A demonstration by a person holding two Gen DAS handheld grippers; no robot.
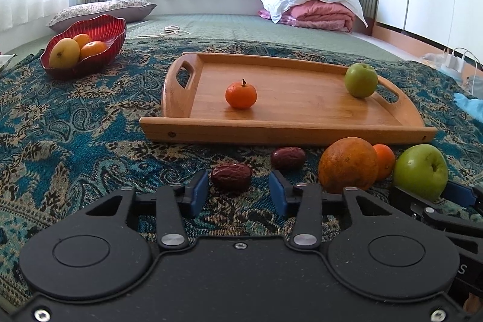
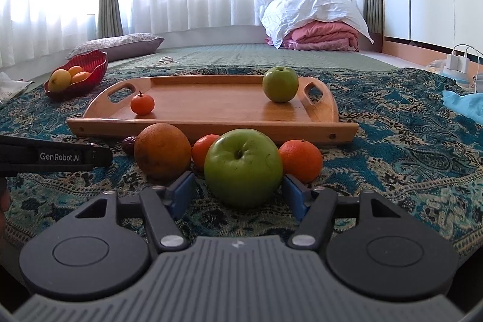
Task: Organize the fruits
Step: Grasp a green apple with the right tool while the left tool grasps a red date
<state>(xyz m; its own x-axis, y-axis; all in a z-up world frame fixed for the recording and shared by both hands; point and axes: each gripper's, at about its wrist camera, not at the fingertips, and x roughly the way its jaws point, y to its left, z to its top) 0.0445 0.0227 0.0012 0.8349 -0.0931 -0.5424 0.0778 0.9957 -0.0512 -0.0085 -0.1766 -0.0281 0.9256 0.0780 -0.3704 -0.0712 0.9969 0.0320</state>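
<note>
While lying on the patterned cloth (image 2: 392, 141), green apple (image 2: 243, 168) between the wide-spread right gripper (image 2: 238, 193) pads, untouched. Behind it big orange (image 2: 162, 151), two tangerines, then wooden tray (image 2: 211, 127). Left gripper (image 1: 238, 192) wide too, date (image 1: 231, 176) just ahead.

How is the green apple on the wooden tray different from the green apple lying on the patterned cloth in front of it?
The tray apple sits on the wooden tray, near its right handle; the cloth apple lies on the patterned cloth before the tray. The tray apple stands alone and upright, while the cloth apple is tipped with its stem dimple towards the camera, oranges crowding behind it, between the open right gripper fingers. Both are green, round and whole.
</note>
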